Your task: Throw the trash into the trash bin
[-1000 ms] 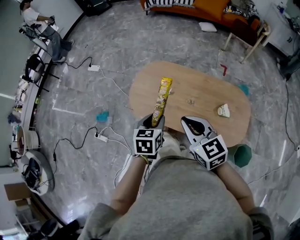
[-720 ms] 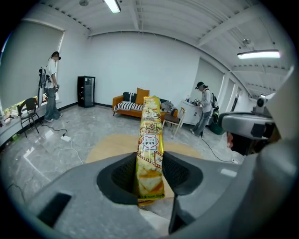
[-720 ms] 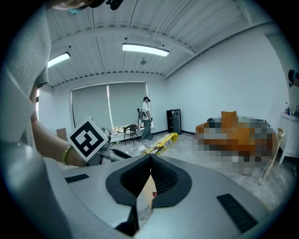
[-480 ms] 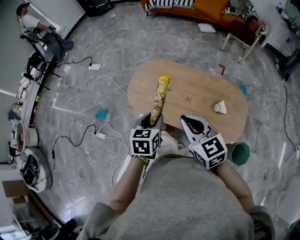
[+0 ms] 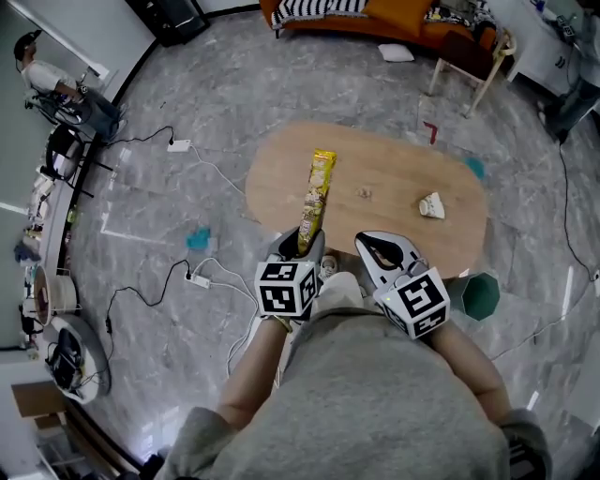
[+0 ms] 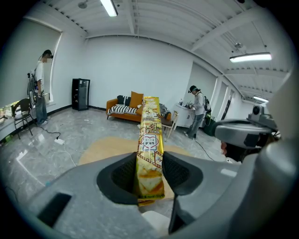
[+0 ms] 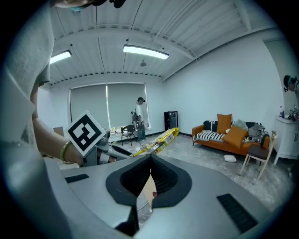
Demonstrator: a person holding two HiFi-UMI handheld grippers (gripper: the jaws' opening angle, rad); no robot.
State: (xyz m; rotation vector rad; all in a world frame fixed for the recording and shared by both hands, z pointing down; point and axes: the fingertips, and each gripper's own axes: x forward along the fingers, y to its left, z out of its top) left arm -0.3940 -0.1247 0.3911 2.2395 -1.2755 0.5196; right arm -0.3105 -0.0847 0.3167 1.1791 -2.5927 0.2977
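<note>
The left gripper (image 5: 305, 242) had its fingers (image 6: 119, 176) closed narrowly on the lower end of a long yellow foil snack packet (image 5: 317, 187). In the left gripper view the packet (image 6: 150, 135) stood up from between the dark pads, which pressed it from both sides. From the head view, the held end sat at the near edge of the oval light wooden table (image 5: 375, 155). The packet's length ran out over the left half of the table toward the far edge. Whether its free end touched the wood could not be told.

The right gripper (image 5: 378, 242) hovered just beside the left one, over the near edge. Its fingers (image 7: 128, 179) were brought together at the tips with nothing gripped, leaving only a thin wedge of light between the pads. The packet (image 7: 156, 141) showed slanted beyond them.

A small crumpled tan bit (image 5: 364, 192) lay near the middle of the table. A cream wedge-shaped scrap (image 5: 431, 204) lay toward the right end, well apart from both grippers.

A dark green plastic trash bin (image 5: 480, 295) stood on the grey marbled floor just off the near right corner of the table. A white power strip (image 5: 197, 278) with its cable lay on the floor off the left end. An orange sofa (image 5: 412, 14) stood beyond the far edge.
</note>
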